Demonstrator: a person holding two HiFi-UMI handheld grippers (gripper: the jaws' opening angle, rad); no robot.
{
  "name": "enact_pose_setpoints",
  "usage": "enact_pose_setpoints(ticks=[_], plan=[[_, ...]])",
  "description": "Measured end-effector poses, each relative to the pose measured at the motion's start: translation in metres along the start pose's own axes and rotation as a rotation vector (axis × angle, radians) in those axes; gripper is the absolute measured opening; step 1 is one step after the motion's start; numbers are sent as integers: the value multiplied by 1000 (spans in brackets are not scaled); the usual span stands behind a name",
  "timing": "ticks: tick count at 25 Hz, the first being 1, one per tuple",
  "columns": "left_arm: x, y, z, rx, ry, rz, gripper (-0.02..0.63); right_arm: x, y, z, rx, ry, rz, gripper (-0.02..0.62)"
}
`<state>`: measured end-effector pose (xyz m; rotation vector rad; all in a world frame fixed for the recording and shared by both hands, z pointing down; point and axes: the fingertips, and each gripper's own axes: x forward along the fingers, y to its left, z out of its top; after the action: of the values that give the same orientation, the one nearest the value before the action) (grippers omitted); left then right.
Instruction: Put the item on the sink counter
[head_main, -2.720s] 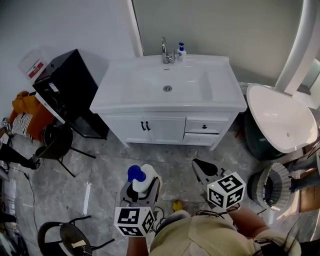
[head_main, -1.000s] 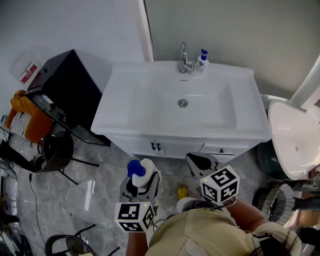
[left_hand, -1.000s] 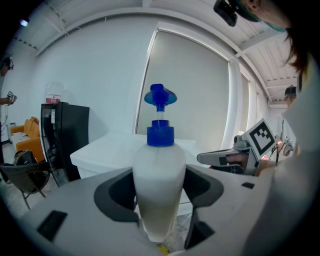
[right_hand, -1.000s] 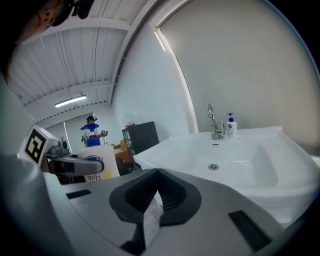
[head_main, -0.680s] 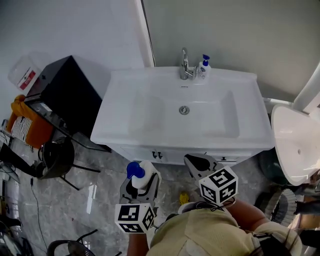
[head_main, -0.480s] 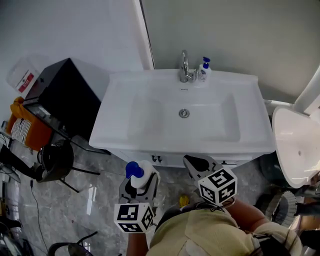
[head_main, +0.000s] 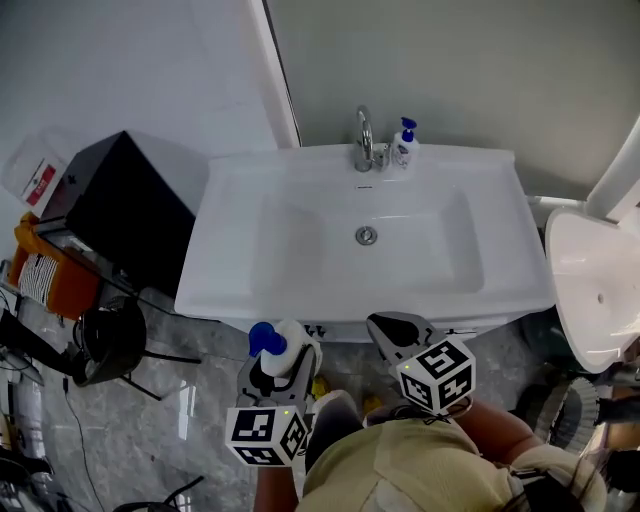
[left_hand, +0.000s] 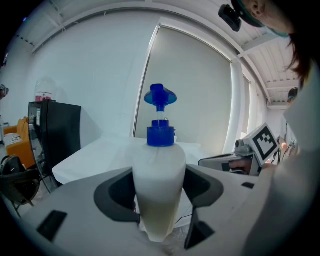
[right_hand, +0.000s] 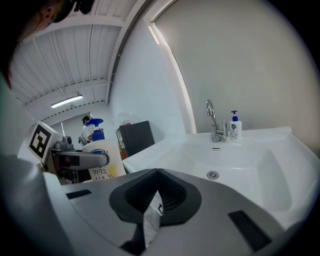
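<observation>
A white pump bottle (head_main: 289, 345) with a blue pump head stands upright between the jaws of my left gripper (head_main: 281, 357), which is shut on its body. In the left gripper view the bottle (left_hand: 158, 175) fills the gap of the left gripper (left_hand: 159, 172). The gripper hangs over the floor just in front of the white sink counter (head_main: 232, 190). My right gripper (head_main: 388, 327) is beside it, jaws together and holding nothing. The right gripper (right_hand: 157, 173) points at the basin, with the drain (right_hand: 213, 174) ahead.
A chrome faucet (head_main: 362, 138) and a small soap dispenser (head_main: 404, 142) stand at the counter's back edge. A black cabinet (head_main: 125, 205) stands left of the vanity, with a dark chair (head_main: 105, 335) below it. A white tub (head_main: 598, 290) is at the right.
Both grippers have come forward to the vanity, which now sits closer and lower in the head view. The bottle stays in the left gripper's grip.
</observation>
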<state>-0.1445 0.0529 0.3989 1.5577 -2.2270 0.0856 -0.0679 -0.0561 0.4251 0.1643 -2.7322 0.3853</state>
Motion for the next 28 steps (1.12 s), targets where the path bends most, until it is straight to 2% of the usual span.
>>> enact_pose_setpoints(ticks=[19, 28], plan=[[78, 79, 48, 58, 44, -152, 295, 90, -19, 48, 58, -35, -149, 21], [108, 96, 59, 81, 74, -251, 295, 110, -24, 61, 98, -49, -228, 21]])
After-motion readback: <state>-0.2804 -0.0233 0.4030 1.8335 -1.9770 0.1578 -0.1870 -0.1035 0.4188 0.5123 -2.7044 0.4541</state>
